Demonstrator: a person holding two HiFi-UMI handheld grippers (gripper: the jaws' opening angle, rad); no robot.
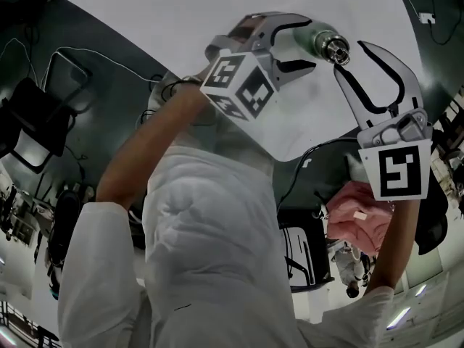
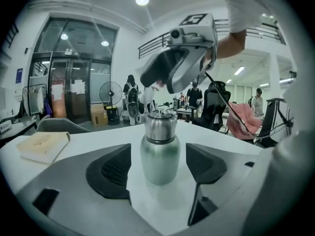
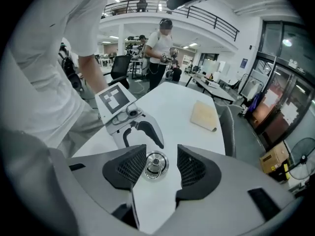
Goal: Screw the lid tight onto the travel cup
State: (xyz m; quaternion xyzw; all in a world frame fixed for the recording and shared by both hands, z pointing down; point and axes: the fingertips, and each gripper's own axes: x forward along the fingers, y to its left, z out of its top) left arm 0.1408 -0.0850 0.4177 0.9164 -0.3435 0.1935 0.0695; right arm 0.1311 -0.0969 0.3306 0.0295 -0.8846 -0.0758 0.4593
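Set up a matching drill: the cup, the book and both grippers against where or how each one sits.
Things:
1. travel cup
2. book
3. left gripper
4. right gripper

States:
A. open, pads either side of the lid from above
B. beige, lying flat
C. upright on the white table
D. open, pads flanking the cup's body

Pairs: 1-C, 2-B, 3-D, 4-A

Nothing readable here, honestly. Closest thing to print is the black-and-white square marker on my left gripper (image 1: 310,43) and the one on my right gripper (image 1: 351,56), and those are just patterns, no letters. The blue sign (image 2: 18,75) by the glass doors is too small to read.
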